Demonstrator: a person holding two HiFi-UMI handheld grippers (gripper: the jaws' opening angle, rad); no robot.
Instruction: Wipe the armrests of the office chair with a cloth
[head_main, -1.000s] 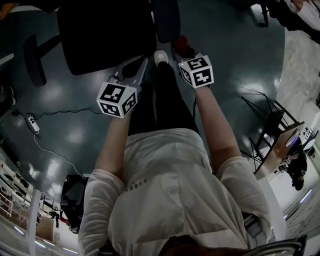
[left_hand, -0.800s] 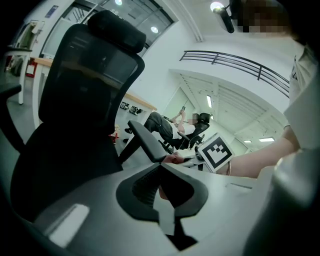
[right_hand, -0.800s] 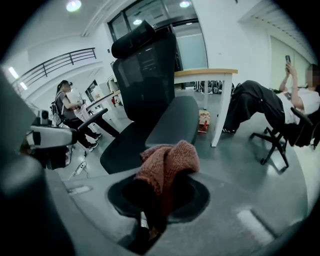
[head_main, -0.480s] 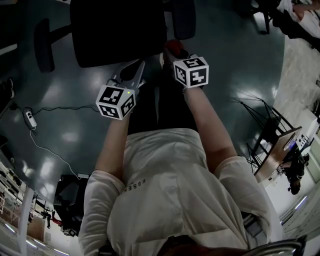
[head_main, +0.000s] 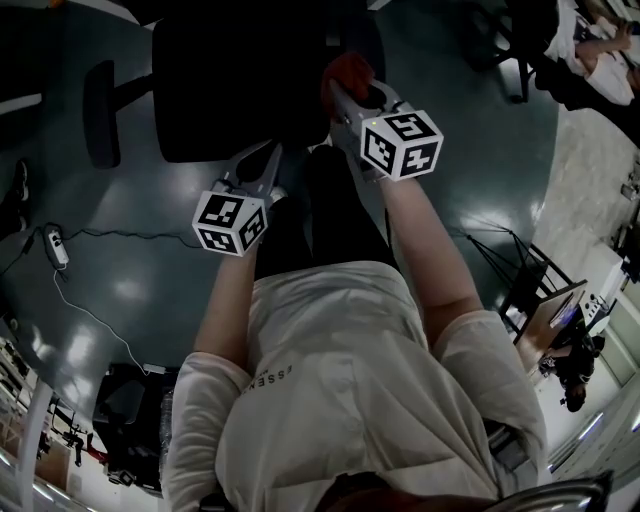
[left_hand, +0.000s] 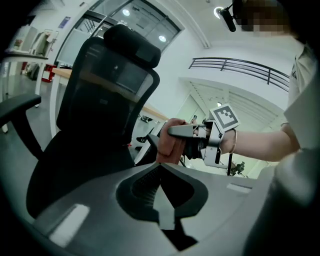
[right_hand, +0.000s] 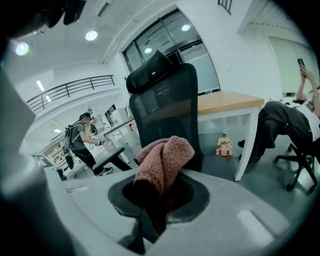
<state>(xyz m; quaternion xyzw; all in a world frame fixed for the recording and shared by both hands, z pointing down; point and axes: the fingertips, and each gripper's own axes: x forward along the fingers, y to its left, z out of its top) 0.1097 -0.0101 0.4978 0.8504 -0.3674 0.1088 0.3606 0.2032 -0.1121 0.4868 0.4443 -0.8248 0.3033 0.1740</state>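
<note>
Here, in the head view, my right gripper (head_main: 352, 98) pinches the cloth (head_main: 345, 72) at top centre, beside the chair (head_main: 235, 80); my left gripper (head_main: 262, 165) sits lower left. Left gripper view: jaws pressed together, empty, chair at left. Right gripper view: cloth bunched mid-frame between the jaws.

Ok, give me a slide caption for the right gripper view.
Right gripper shut on a pink cloth, facing the black office chair.
</note>
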